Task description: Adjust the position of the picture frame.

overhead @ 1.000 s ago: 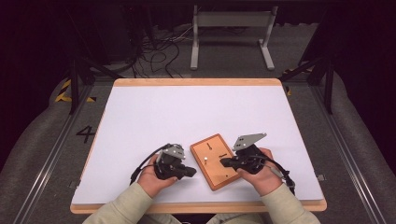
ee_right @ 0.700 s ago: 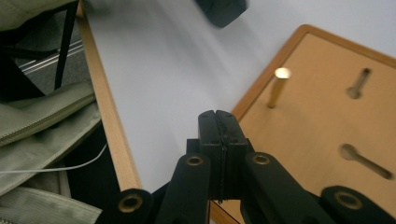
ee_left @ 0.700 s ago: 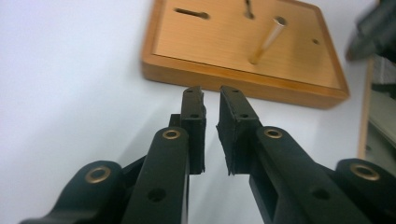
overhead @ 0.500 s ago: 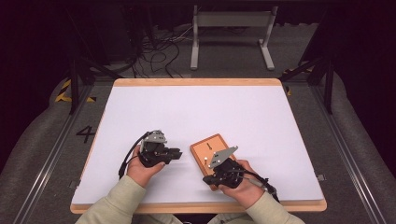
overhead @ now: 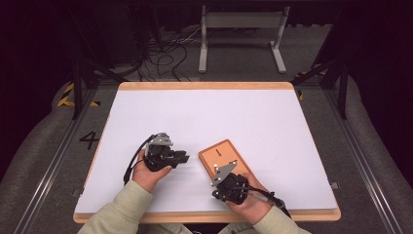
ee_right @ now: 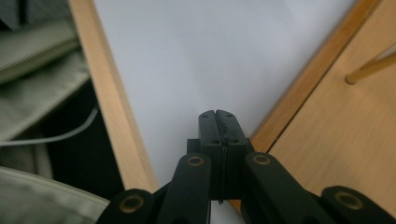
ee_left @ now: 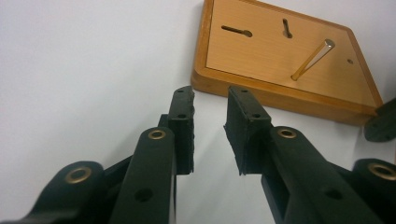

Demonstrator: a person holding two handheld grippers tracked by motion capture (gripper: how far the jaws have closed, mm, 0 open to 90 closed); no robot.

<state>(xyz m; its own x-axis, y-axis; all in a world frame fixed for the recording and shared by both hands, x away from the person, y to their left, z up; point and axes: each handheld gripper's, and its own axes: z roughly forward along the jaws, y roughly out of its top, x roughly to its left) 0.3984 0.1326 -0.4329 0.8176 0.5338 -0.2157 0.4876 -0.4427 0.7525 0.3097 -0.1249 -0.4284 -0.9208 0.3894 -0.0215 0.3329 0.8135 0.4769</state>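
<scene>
A white table [overhead: 219, 122] with a pale wooden rim fills the middle of the high view, with dark floor and loose cables beyond its far edge. A person's two sleeved forearms come in over the near edge, each hand holding a black gripper.

A flat wooden board [overhead: 225, 157] lies on the table near that edge, between the two grippers. It has a raised border, two keyhole slots, and a thin brass peg [ee_left: 312, 59] standing up from its face.

The left gripper [overhead: 184, 156] lies to the left of the board, pointing toward it. Its jaws have just been opening and stand partly apart with nothing between them, their tips close to the board's corner.

The right gripper [ee_right: 218, 116] sits at the board's near corner, jaws pressed together and holding nothing.
</scene>
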